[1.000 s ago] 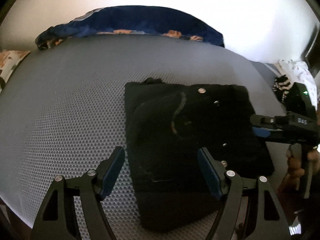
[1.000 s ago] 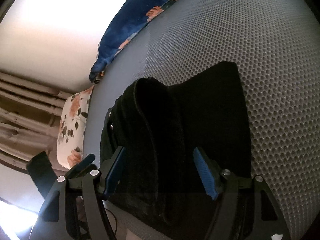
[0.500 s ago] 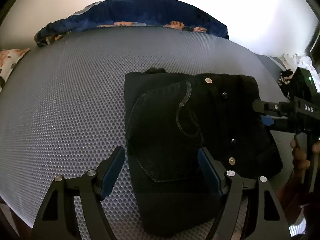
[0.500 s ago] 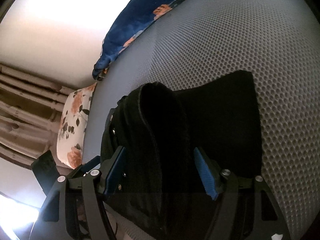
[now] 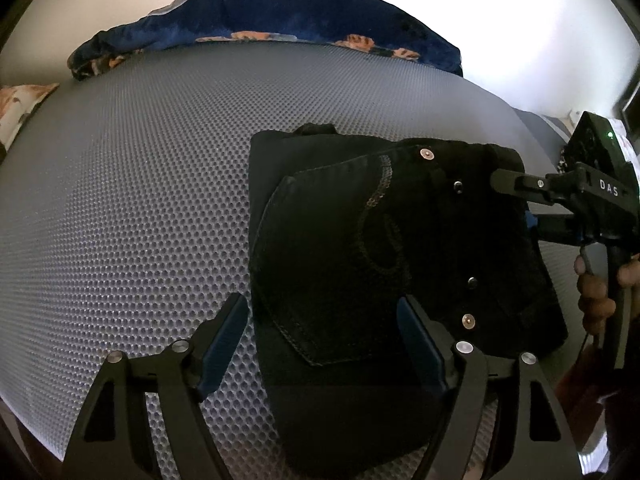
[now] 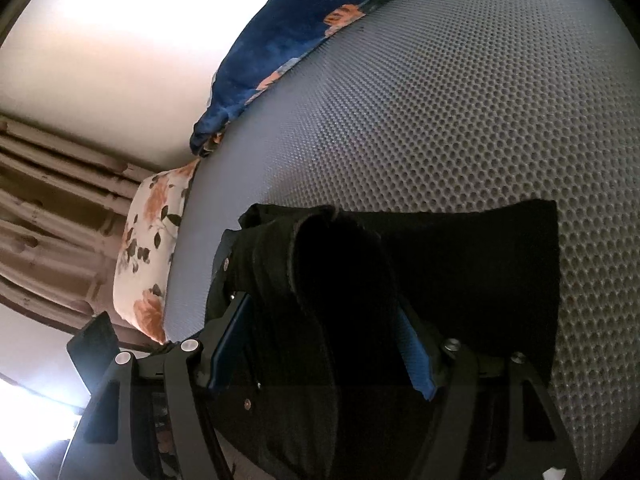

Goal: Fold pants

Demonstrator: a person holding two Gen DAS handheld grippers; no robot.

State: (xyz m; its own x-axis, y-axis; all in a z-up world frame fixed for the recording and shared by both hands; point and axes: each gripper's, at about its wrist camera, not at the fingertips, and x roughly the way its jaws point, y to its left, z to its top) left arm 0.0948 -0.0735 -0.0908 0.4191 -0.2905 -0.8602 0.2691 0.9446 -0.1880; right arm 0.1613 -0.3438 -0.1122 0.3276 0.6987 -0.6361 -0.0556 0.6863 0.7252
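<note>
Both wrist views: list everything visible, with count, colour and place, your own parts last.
pants: one, black, folded on the mattress, thick end between the right gripper's fingers.
mattress: one, grey honeycomb texture, under the pants.
blanket: one, dark blue with orange flowers, far edge.
pillow: one, white floral, beside the mattress.
curtain: one, brownish, behind the pillow.
left gripper: one, black with blue pads, open, over the pants' near edge.
right gripper: one, same, open.
hand: one, on the right gripper's handle.

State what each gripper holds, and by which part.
Nothing is gripped. The left gripper and right gripper are open; the right only straddles the raised waistband edge of the pants.
</note>
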